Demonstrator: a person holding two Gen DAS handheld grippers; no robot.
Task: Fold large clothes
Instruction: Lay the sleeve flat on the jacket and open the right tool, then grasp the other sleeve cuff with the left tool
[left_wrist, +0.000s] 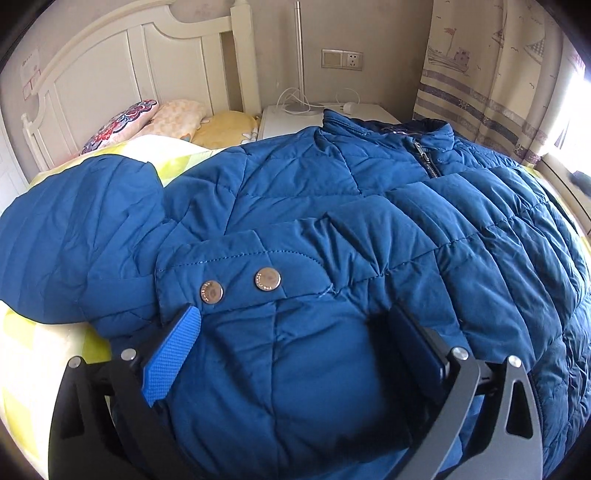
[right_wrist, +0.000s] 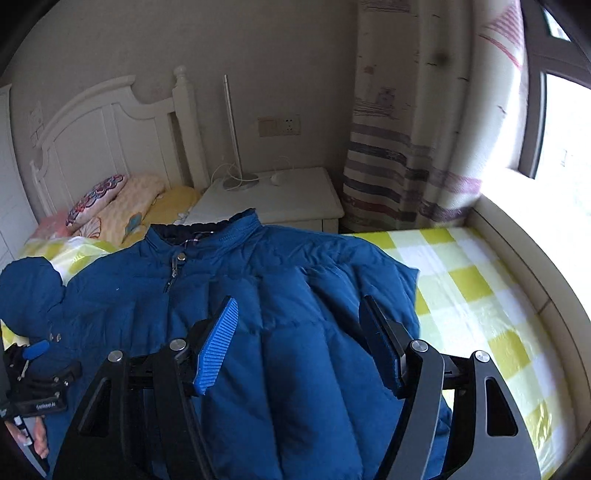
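Observation:
A blue quilted jacket (left_wrist: 332, 221) lies front up on the bed, zipper and collar toward the nightstand. Its left sleeve (left_wrist: 74, 229) spreads out to the left. A pocket flap with two metal snaps (left_wrist: 240, 284) sits just ahead of my left gripper (left_wrist: 291, 325). The left gripper is open, with jacket fabric bulging between its fingers near the hem. My right gripper (right_wrist: 299, 332) is open above the jacket's (right_wrist: 295, 295) right side, with fabric between its blue pads (right_wrist: 216, 347). The left gripper also shows in the right wrist view (right_wrist: 37, 354).
The bed has a yellow and white checked sheet (right_wrist: 480, 295). Pillows (left_wrist: 147, 122) lie against the white headboard (left_wrist: 110, 62). A white nightstand (right_wrist: 277, 199) with a lamp base and cable stands beyond the collar. A curtain (right_wrist: 406, 147) and a window are at the right.

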